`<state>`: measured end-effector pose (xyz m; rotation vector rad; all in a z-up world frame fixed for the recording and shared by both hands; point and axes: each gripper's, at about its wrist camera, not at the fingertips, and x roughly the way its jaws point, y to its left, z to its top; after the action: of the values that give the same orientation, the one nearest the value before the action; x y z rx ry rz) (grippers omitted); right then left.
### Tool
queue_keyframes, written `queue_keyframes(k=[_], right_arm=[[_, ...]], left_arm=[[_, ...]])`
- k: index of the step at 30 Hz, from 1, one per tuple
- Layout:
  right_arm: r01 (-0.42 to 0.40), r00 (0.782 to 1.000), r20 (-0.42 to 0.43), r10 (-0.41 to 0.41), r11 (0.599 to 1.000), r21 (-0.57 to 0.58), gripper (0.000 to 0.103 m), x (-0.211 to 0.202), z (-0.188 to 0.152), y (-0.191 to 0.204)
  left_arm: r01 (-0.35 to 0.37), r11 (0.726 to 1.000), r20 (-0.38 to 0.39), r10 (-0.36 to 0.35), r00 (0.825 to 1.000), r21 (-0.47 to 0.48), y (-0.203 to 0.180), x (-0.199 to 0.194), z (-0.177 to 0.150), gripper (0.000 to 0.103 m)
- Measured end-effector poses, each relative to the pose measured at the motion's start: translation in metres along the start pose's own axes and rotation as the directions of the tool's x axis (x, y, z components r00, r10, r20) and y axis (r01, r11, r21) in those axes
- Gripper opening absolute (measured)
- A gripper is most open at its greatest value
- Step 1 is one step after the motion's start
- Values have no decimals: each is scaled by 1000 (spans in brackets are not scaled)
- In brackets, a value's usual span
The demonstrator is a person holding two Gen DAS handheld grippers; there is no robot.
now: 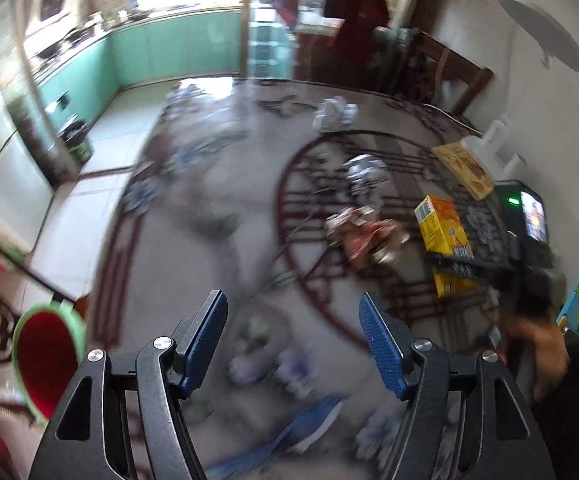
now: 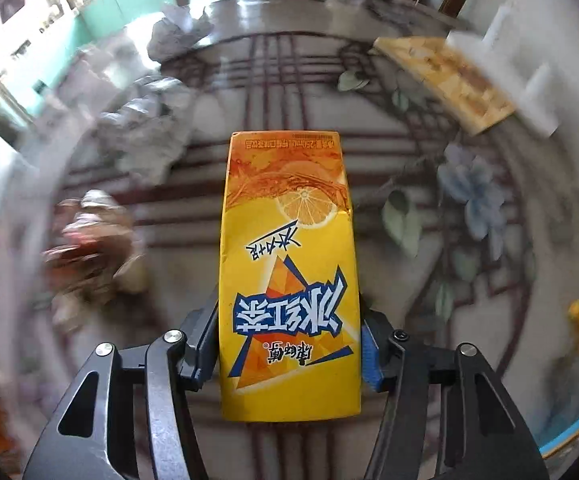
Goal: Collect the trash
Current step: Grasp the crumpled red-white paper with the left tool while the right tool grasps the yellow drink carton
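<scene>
We have 1 yellow tea carton [image 2: 289,276] pinched in the right gripper [image 2: 289,344] above the bench [image 2: 429,264], left gripper [image 1: 292,336] jaws spread and empty, while crumpled paper [image 2: 145,136] and wrappers [image 1: 363,236] remain uncollected.

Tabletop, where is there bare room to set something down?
Bare tabletop lies left of the crumpled paper, toward the kitchen side. Crowded on the right: red wrapper, yellow carton in the right claw, flat box.
</scene>
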<state>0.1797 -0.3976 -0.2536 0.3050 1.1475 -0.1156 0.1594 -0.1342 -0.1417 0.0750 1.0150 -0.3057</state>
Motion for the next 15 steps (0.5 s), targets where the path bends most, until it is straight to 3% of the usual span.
queue_keyframes(k=[7, 12, 15], right_arm=[[-11, 994, 105, 11, 1000, -6, 55, -56, -19, -18], [3, 994, 113, 0, 1000, -23, 55, -62, -17, -21], [-9, 995, 95, 12, 999, -31, 56, -51, -3, -22]], left_arm=[[73, 997, -46, -71, 996, 27, -54, 76, 52, 68], [121, 992, -111, -122, 986, -20, -73, 129, 67, 68], [113, 994, -129, -113, 985, -10, -80, 153, 65, 68]])
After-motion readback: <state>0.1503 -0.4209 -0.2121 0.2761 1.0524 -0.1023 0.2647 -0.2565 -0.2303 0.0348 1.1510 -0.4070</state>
